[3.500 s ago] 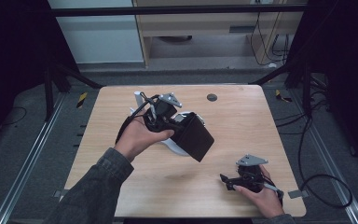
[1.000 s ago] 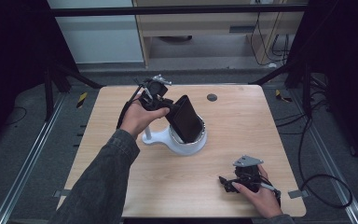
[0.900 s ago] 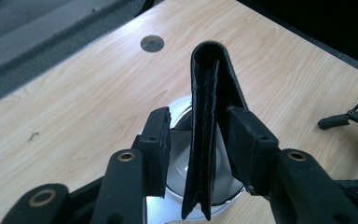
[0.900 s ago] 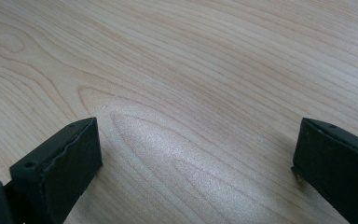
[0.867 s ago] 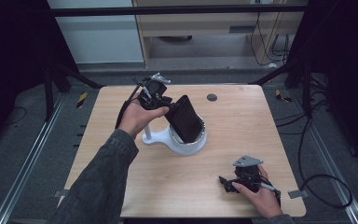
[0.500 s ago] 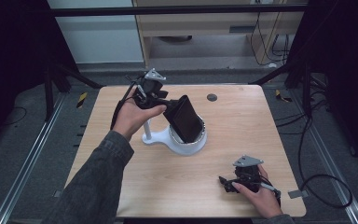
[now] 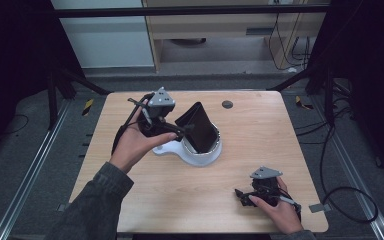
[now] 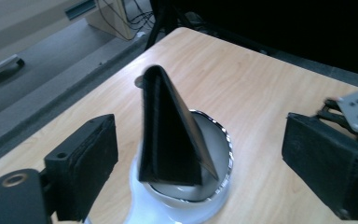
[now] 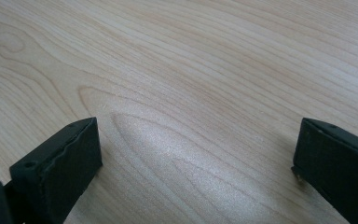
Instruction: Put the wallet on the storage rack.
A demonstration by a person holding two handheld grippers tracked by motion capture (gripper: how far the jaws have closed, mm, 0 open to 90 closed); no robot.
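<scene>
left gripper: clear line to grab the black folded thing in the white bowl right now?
Probably yes. The left gripper is open, jaws either side of the black folded object standing in the white bowl. Nothing sits between them, though the bowl's rim may limit a low grip.

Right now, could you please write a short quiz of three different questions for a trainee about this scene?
1. True or false: the left gripper is clamped on the black folded wallet.
2. Where does the wallet stand? A) flat on the light wooden table B) upright in the white round bowl-shaped stand C) between the right gripper's jaws
3. Fill in: the right gripper rests near the table's ____ right corner, by the person.

Key: 1 false, its jaws are open on either side; 2 B; 3 near
</scene>
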